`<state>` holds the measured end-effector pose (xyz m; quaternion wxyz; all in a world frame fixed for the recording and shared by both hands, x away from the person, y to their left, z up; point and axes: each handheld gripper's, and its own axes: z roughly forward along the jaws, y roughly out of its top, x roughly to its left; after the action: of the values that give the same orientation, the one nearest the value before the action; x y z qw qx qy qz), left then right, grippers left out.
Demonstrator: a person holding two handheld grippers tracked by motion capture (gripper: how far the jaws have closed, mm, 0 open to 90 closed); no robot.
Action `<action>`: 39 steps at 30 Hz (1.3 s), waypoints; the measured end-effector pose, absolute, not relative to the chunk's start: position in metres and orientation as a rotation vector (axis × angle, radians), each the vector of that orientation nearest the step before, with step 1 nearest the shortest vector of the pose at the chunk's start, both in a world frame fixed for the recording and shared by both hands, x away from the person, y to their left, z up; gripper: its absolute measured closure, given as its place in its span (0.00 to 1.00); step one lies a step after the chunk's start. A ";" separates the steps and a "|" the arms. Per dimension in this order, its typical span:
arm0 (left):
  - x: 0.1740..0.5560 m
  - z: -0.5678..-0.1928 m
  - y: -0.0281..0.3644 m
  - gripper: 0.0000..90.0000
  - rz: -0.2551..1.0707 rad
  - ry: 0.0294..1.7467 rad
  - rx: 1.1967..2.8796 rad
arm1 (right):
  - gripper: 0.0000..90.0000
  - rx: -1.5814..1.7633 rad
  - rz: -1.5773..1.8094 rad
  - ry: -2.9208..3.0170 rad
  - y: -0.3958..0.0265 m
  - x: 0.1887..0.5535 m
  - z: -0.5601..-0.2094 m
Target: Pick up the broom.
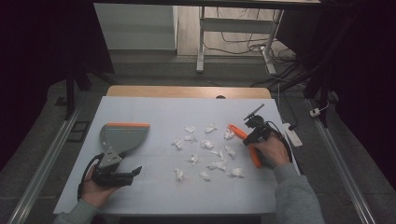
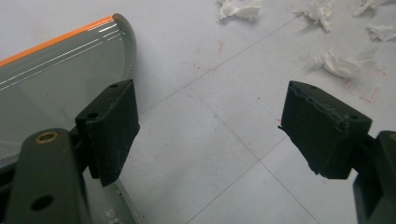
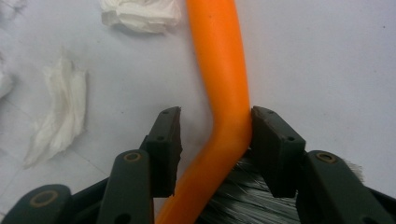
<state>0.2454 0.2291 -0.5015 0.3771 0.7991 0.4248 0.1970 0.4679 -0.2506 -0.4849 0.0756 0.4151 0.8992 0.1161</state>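
An orange-handled brush [image 1: 239, 132] lies at the right of the white mat [image 1: 154, 112], and its grey bristles [image 3: 243, 200] sit under my right gripper. My right gripper [image 1: 250, 137] straddles the bent handle [image 3: 219, 60]. One pad rests against the handle and a small gap shows at the other. A grey dustpan with an orange lip [image 1: 123, 136] lies at the left. My left gripper [image 1: 133, 175] rests just in front of it, open, with bare mat between the jaws [image 2: 210, 126]. The dustpan's curved wall [image 2: 56, 79] sits behind one jaw. Several crumpled paper scraps [image 1: 208, 144] are scattered mid-mat.
More scraps [image 2: 343, 63] lie ahead of the left gripper, and others [image 3: 60, 112] lie beside the brush handle. A white power strip [image 1: 294, 135] sits off the mat's right edge. Table legs and cables [image 1: 243, 46] stand beyond the far edge.
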 end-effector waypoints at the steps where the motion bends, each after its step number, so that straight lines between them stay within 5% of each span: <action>1: 0.246 -0.502 0.229 0.22 0.503 1.086 2.045 | 0.64 1.234 0.294 2.688 -0.247 0.469 -0.488; 9: 0.246 -0.502 0.229 0.22 0.499 1.086 2.046 | 0.77 1.298 0.289 2.682 -0.248 0.475 -0.488; 19: 0.245 -0.502 0.230 0.22 0.499 1.085 2.042 | 0.78 1.325 0.264 2.696 -0.252 0.476 -0.485; 39: 0.246 -0.502 0.227 0.22 0.506 1.085 2.046 | 0.78 1.426 0.862 2.484 -0.306 0.436 -0.398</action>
<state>0.2462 0.2270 -0.5016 0.3759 0.7998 0.4242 0.1977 0.4362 -0.3055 -0.3984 0.0749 0.4755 0.8281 0.2874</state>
